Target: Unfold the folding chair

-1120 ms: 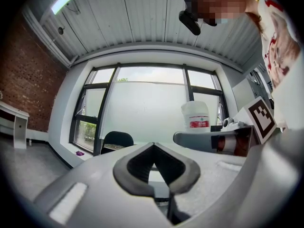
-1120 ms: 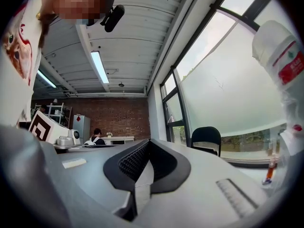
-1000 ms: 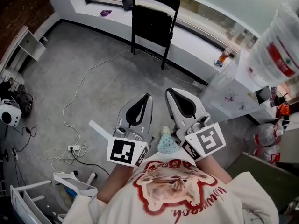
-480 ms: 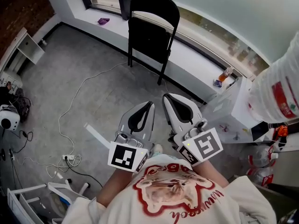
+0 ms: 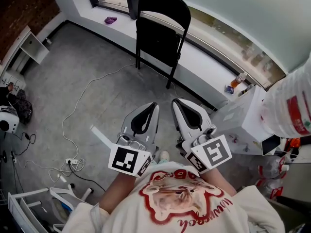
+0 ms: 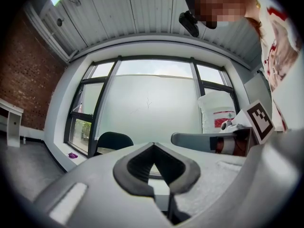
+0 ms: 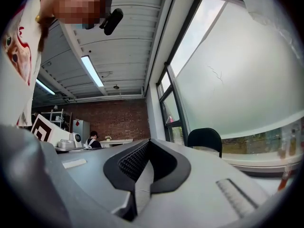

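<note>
Both of my grippers are squeezed closed, and nothing is in them. My left gripper [image 5: 154,104] has its two jaws pressed together at the tips. My right gripper [image 5: 174,101] is just the same. They sit side by side, near each other, out in front of the person's white shirt [image 5: 181,204] with a red picture on it. Both point toward the folding chair [image 5: 158,30]. It is black and stands folded flat on the gray floor [image 5: 102,76], right by the low white ledge [image 5: 199,64] under the big window [image 5: 243,13]. It is well apart from both grippers, and nothing touches it. A thin white cable [image 5: 80,98] wiggles across the floor to a power strip [image 5: 73,161] on the left. A little purple thing [image 5: 110,20] lies on the ledge, left of the chair. From the left gripper view I see only the round top of the chair, low against the window. From the right gripper view I see that round top too, with a brick wall [image 7: 109,115] off to its left.
</note>
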Demonstrator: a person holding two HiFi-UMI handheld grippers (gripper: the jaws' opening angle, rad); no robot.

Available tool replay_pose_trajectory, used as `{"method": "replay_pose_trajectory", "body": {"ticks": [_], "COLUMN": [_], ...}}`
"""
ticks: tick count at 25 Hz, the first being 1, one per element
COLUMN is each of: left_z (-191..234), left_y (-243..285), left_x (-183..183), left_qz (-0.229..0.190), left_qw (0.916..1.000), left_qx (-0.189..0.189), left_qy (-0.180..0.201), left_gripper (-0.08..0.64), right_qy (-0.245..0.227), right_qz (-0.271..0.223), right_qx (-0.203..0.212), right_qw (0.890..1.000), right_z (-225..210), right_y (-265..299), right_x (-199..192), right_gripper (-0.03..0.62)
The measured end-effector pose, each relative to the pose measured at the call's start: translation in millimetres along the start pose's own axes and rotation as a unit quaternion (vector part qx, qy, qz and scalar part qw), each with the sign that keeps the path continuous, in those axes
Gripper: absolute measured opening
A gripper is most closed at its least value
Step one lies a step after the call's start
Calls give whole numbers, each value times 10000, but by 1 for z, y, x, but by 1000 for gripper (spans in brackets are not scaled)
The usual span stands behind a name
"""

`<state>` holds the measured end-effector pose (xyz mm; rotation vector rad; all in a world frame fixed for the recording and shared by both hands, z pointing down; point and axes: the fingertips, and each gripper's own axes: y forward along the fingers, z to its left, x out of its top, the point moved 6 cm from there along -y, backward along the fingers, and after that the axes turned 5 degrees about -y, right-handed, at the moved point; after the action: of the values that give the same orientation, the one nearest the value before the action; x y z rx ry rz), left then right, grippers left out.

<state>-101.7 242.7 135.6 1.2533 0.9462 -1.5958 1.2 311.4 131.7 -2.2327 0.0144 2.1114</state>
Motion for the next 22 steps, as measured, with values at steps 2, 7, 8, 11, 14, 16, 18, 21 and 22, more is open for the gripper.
{"method": "replay_pose_trajectory", "body": {"ticks": [2,7,8,11,14,16,18,21,22], "left_z": [-2,-5,-4,6,17,27,39,62,71], "left_y": [2,5,7,16,29,43,61,92,103], "left_x": [-3,-12,-11,-8,-12,-13,-12,-11,-11], "left_qz": [-22,62,62,32,32,11,-21,-20,-6], "left_qw": [10000,9999,9999,9999,10000,10000,10000,9999,9998], "left_qx": [61,66,74,101,74,11,-67,-168,-208], "left_qy": [7,59,38,-5,-19,-30,-16,1,6], "left_gripper": [0,0,0,0,0,0,0,0,0], "right_qy": [14,128,120,60,6,-57,-108,-136,-136], "right_qz": [8,82,81,59,129,145,113,98,99], "right_qx": [7,20,33,56,70,32,-45,-149,-182], "right_qw": [10000,9999,9999,9999,9999,9999,9999,9997,9997], "right_z": [-5,-17,-18,-23,-31,-39,-51,-74,-82], "right_y": [-2,0,2,13,26,36,50,80,92], "right_x": [-3,-13,-12,-9,-14,-16,-15,-17,-18], "right_gripper": [23,23,23,23,23,23,23,23,23]}}
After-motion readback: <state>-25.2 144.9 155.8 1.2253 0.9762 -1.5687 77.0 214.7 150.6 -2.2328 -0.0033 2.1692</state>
